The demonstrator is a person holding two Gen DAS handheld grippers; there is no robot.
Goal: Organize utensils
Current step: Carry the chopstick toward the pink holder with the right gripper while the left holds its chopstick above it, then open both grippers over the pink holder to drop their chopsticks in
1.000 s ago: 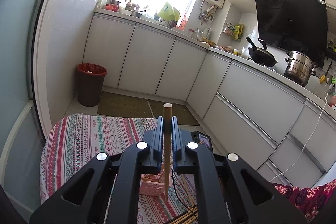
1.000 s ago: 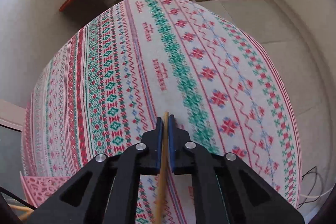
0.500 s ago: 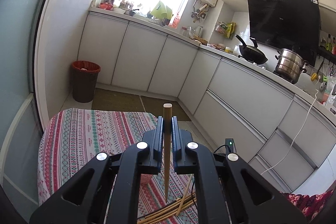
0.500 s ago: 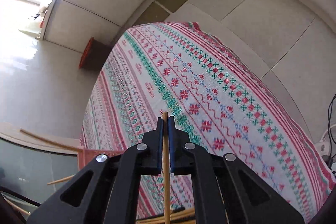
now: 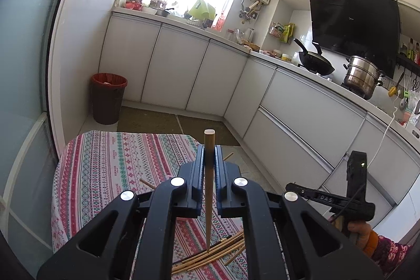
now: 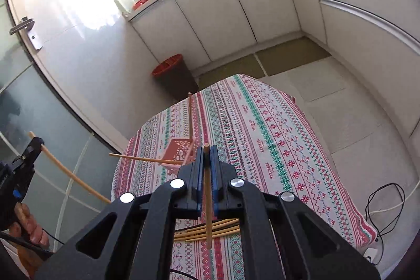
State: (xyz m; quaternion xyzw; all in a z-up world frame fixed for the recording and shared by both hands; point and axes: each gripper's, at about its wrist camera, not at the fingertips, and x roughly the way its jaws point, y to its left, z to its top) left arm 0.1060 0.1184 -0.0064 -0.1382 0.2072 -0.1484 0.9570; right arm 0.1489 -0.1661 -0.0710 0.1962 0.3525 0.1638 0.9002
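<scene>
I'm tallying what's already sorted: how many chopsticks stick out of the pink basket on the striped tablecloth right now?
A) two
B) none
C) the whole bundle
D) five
A: in the right wrist view, the pink basket holds one chopstick standing nearly upright and another leaning out to the left, while the loose bundle lies on the tablecloth.

Home kitchen: wok, cabinets.
</scene>
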